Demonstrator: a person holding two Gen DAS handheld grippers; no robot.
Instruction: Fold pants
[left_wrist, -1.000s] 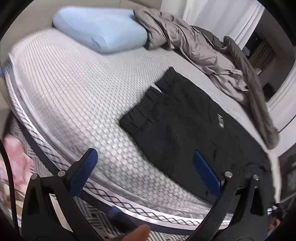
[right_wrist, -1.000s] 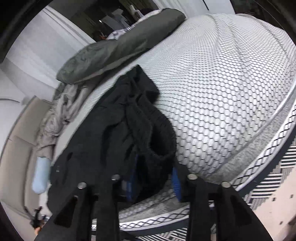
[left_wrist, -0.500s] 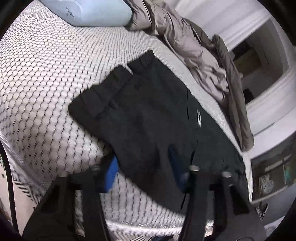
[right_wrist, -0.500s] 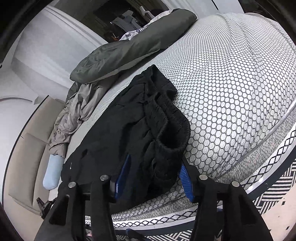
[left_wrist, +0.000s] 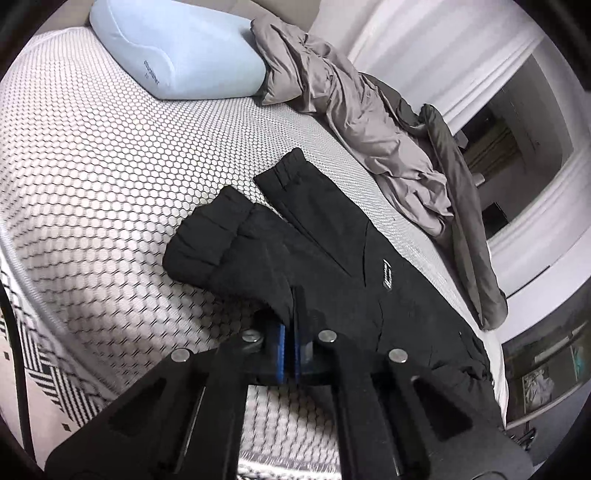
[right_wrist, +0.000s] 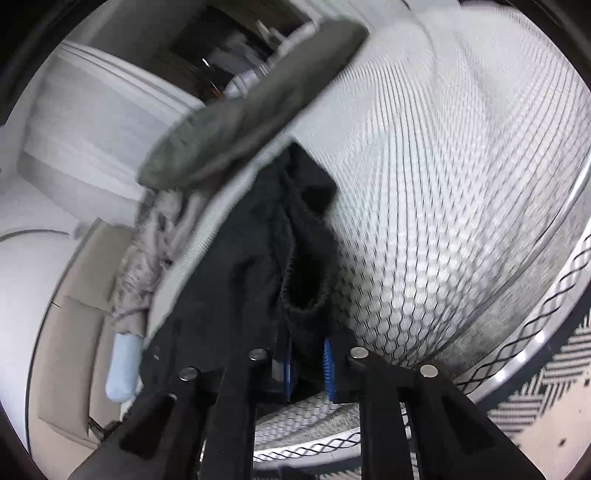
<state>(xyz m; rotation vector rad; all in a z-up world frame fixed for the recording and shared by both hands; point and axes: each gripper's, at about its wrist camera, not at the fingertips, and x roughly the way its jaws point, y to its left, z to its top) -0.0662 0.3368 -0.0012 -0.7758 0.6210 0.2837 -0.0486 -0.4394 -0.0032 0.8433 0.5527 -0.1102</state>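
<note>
Left wrist view shows the black pants (left_wrist: 332, 258) spread across a honeycomb-patterned mattress (left_wrist: 92, 166), both cuffed leg ends pointing toward a light blue pillow (left_wrist: 177, 55) at the far end. The left gripper (left_wrist: 289, 350) has its blue pads pressed nearly together, pinching the near edge of one pant leg, and the fabric rises in a fold just above the pinch. A crumpled taupe sheet (left_wrist: 362, 122) and a dark grey blanket (left_wrist: 465, 221) lie along the far side of the bed, just beside the pants. Right wrist view, blurred, shows the right gripper (right_wrist: 307, 363) clamped on a bunched, ribbed part of the pants (right_wrist: 258, 258), which looks like the waistband end, with the cloth filling the narrow gap between its blue pads. From there the garment runs away over the mattress (right_wrist: 461, 166) toward the grey blanket (right_wrist: 251, 110). A zigzag-patterned rug (right_wrist: 546, 387) shows beside the bed.
</note>
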